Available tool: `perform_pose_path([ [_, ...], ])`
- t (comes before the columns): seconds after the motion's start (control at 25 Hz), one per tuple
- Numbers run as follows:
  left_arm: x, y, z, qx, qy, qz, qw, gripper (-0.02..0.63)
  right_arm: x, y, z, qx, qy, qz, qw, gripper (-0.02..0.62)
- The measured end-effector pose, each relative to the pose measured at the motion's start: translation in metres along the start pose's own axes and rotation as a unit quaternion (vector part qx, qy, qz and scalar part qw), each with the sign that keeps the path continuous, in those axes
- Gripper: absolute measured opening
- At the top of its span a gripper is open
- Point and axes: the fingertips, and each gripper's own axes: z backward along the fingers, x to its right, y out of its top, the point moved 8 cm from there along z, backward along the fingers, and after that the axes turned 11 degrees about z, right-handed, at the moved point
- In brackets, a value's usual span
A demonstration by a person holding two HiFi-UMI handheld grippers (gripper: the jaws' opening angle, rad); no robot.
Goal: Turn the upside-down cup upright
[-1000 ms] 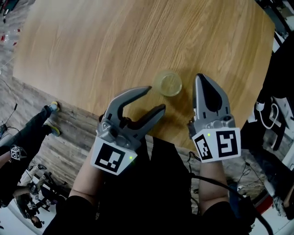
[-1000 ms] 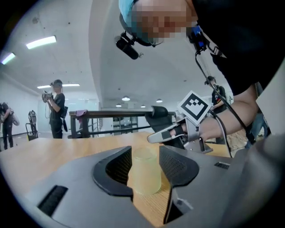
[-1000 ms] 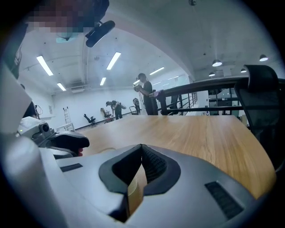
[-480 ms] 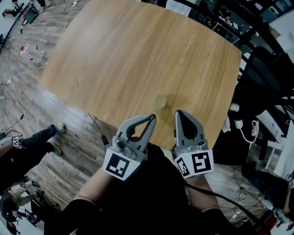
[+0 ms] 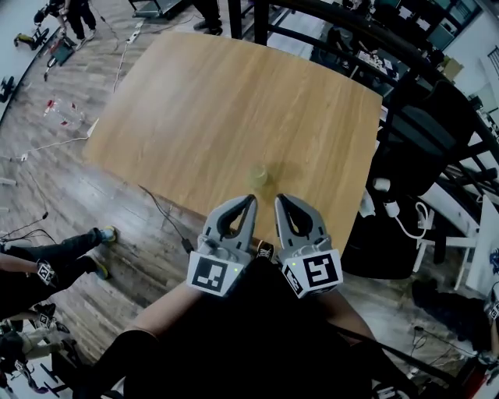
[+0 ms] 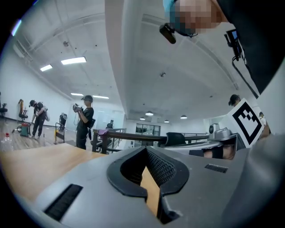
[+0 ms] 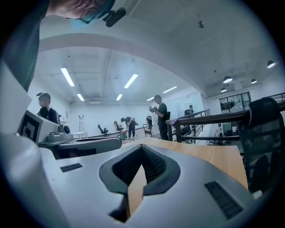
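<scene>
A small, pale yellow, see-through cup (image 5: 258,177) stands alone on the wooden table (image 5: 226,101), close to its near edge. From above I cannot tell which way up it is. Both grippers hang side by side well above the table edge, nearer to me than the cup and clear of it. My left gripper (image 5: 249,200) is shut with nothing in it, and so is my right gripper (image 5: 279,199). In the left gripper view the left gripper (image 6: 145,150) has its jaws closed on nothing, with table wood showing through. The right gripper view shows the right gripper (image 7: 141,148) the same way.
A black office chair (image 5: 425,125) and dark railings (image 5: 327,23) stand past the table's right and far sides. Cables (image 5: 164,214) trail over the wood floor at the left. A seated person's legs (image 5: 54,261) are at the lower left. People stand far off in the hall (image 6: 84,120).
Both grippers have lifted high off the table and drawn together. The left jaws, open a second ago, have closed. The cup stays where it was on the table.
</scene>
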Motion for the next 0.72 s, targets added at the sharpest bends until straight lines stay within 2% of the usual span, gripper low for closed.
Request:
perform_pose_path([
  [0.4,0.046,0.016,-0.003,0.027,0.019,-0.042,0.9986,0.008,0.012,0.023,0.035,0.036,0.013,0.031,0.999,0.014],
  [0.56,0.052,0.014,-0.002,0.029,0.033,-0.035,0.9984,0.008,0.014,0.025,0.041,0.041,0.018,0.038,0.998,0.014],
  [0.72,0.056,0.021,-0.005,0.029,0.022,-0.046,0.9983,0.008,0.015,0.027,0.047,0.042,0.020,0.041,0.998,0.014],
])
